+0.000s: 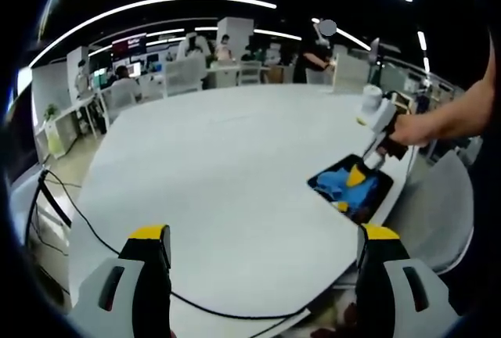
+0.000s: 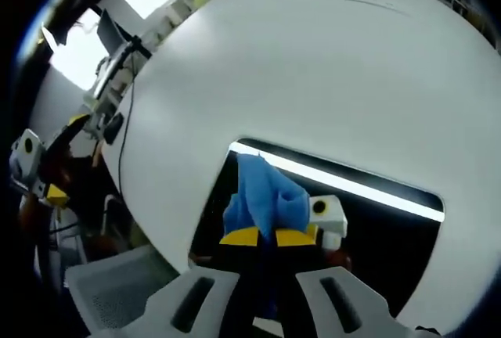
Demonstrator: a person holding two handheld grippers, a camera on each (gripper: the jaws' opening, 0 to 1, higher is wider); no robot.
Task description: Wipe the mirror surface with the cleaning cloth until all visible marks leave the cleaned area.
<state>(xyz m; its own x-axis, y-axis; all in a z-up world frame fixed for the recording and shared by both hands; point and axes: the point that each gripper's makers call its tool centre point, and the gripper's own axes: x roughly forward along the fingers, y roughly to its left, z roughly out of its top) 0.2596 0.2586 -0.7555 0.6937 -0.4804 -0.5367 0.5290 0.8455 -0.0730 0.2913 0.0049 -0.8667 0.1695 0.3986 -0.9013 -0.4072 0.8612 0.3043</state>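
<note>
Right tool (image 2: 262, 236) pinches blue cloth (image 2: 264, 197), pressing it onto mirror (image 2: 376, 236) at white surface (image 2: 313, 64) edge. Cloth bunched, trailing away from tool. Left tool (image 1: 266, 240) spread wide, holding nothing, above surface.

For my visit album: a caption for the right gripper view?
Right claw pinches a blue cloth over the mirror on a white table.

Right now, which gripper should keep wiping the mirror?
Right. The right gripper is shut on the blue cloth over the mirror; the left gripper hangs open over bare table.
</note>
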